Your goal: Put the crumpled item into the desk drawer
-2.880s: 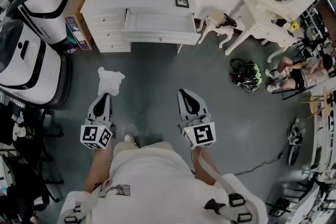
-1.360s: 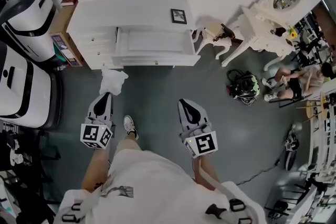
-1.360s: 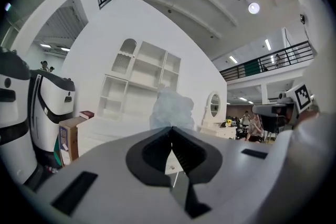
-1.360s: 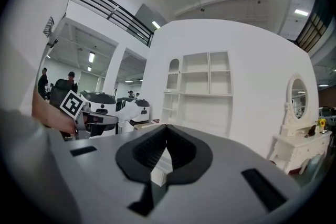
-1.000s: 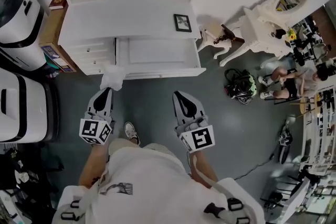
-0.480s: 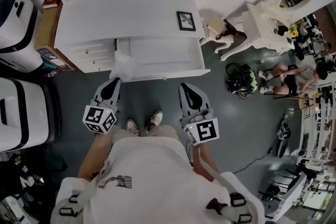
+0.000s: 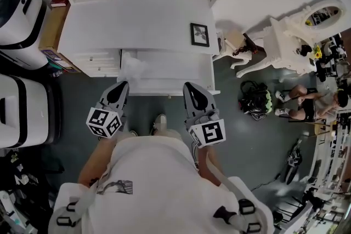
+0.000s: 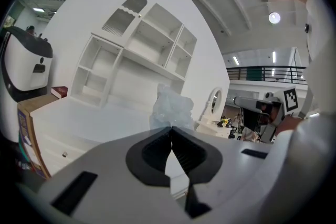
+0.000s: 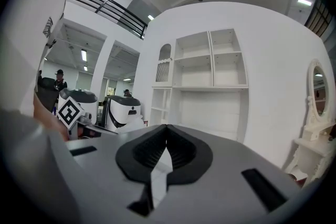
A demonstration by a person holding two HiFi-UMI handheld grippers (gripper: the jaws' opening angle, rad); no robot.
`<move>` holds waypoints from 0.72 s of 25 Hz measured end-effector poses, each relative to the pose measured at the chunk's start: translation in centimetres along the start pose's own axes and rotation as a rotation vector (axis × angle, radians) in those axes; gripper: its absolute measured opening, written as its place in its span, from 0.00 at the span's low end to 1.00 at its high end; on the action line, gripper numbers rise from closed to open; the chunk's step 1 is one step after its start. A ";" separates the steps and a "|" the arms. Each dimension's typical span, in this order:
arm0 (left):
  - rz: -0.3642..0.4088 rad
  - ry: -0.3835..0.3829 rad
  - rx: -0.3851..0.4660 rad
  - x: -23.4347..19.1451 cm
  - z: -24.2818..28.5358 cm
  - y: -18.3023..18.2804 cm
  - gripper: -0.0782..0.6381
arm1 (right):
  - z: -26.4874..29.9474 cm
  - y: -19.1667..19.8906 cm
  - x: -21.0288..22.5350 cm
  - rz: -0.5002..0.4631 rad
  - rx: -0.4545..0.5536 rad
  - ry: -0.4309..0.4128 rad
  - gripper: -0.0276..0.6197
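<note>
The crumpled item (image 7: 131, 69), a whitish translucent wad, hangs over the left end of the open desk drawer (image 7: 171, 72). My left gripper (image 7: 121, 85) is shut on its near edge. In the left gripper view the wad (image 8: 172, 107) sticks up just past the closed tips of the left gripper (image 8: 171, 128), with the white desk's shelves behind it. My right gripper (image 7: 191, 86) is at the drawer's front edge, right of centre, shut with nothing in it. In its own view the right gripper (image 9: 166, 126) has its jaws together, facing the desk's shelving.
A small framed picture (image 7: 199, 34) stands on the white desk top (image 7: 137, 19). Two large white-and-black machines (image 7: 22, 101) stand at the left, with a brown box (image 7: 52, 24) beside the desk. A white dressing table (image 7: 290, 35), a stool (image 7: 233, 44) and a bag (image 7: 255, 101) are at the right.
I have walked up to the desk. Both grippers moved forward; the wad went from the floor side of the drawer front to over the drawer's left end. Both stay shut.
</note>
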State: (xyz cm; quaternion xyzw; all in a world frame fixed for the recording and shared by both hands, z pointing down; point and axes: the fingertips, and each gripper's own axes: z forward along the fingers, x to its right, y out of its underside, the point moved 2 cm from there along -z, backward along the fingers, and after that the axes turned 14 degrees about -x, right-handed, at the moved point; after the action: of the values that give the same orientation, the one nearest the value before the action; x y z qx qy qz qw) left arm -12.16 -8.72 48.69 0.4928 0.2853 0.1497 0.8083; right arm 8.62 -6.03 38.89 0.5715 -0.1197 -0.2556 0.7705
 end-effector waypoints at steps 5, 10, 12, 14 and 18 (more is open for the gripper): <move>-0.028 -0.054 -0.001 -0.1 3.3 -1.0 0.13 | 2.6 -0.2 4.1 -0.004 0.010 -0.052 0.06; -0.040 -0.111 -0.014 -0.8 5.3 -1.3 0.13 | 5.2 0.6 6.0 0.005 -0.002 -0.111 0.06; -0.046 -0.126 -0.024 -1.3 5.8 -1.1 0.13 | 6.1 1.0 6.3 0.009 -0.009 -0.129 0.06; -0.051 -0.141 -0.036 -1.8 6.3 -0.7 0.13 | 6.9 1.4 6.5 0.012 -0.015 -0.144 0.06; -0.065 -0.164 -0.063 -2.7 7.7 0.2 0.13 | 7.8 2.1 6.9 0.017 -0.033 -0.167 0.06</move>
State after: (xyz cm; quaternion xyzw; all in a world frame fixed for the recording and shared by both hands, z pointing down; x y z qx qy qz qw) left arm -9.57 -15.51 52.37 0.4682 0.2293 0.0915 0.8484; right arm 11.23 -15.69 42.61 0.5346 -0.1842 -0.2978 0.7692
